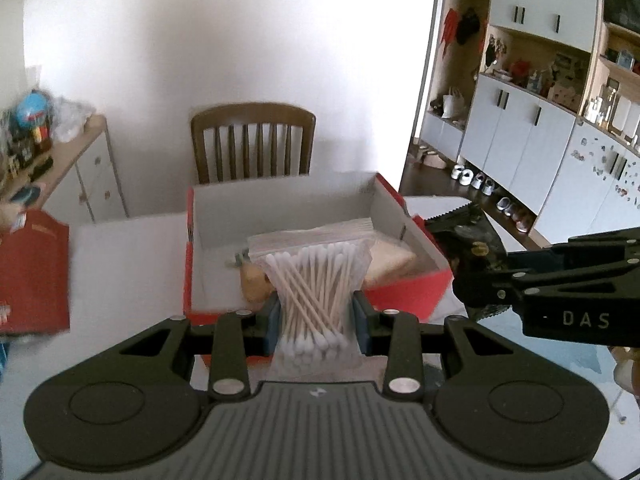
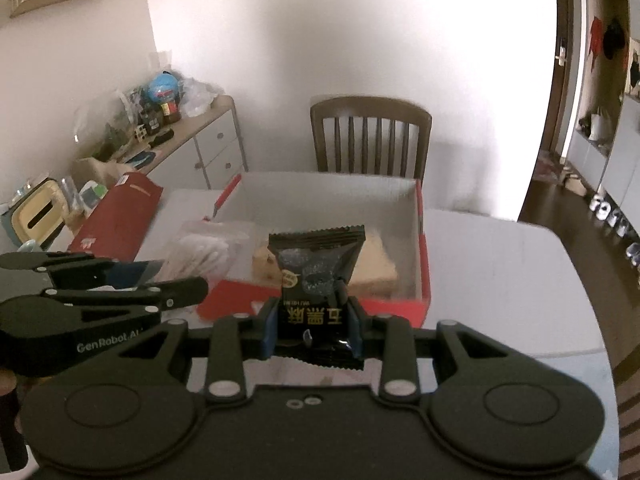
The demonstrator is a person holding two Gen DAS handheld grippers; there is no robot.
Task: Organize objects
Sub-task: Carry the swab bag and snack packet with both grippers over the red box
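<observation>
- The left claw (image 1: 316, 316) is clenched on one clear bag of cotton swabs (image 1: 314, 292), the blue pads pinching the bag at its waist so that the swabs fan out above and below; the bag hangs at the near wall of the red box (image 1: 400, 292), not yet inside.
- The right claw (image 2: 314, 330) is clamped on one black snack packet (image 2: 318, 276), held upright with its gold lettering upside down to the camera, likewise just short of the red box's near wall.
- Inside the red box, two pale wrapped items already lie against the near wall: a small yellowish pastry (image 2: 264, 264) toward the box's left, and one flat beige packet (image 2: 376, 264) toward its right. The rest of the white floor of the box is bare.
- Count, as far as shown: two things stowed, two in the claws, one red box.
- By that reckoning the organizing stands about halfway; both held items remain to be set down in the box, where room is plentiful.
- Left of the red box on the white counter (image 2: 500, 264) lies one red lid (image 2: 120, 216); fitting it may be the closing step, though that is only a guess.
- Beyond the red box's far wall stands one wooden chair (image 2: 370, 136).
</observation>
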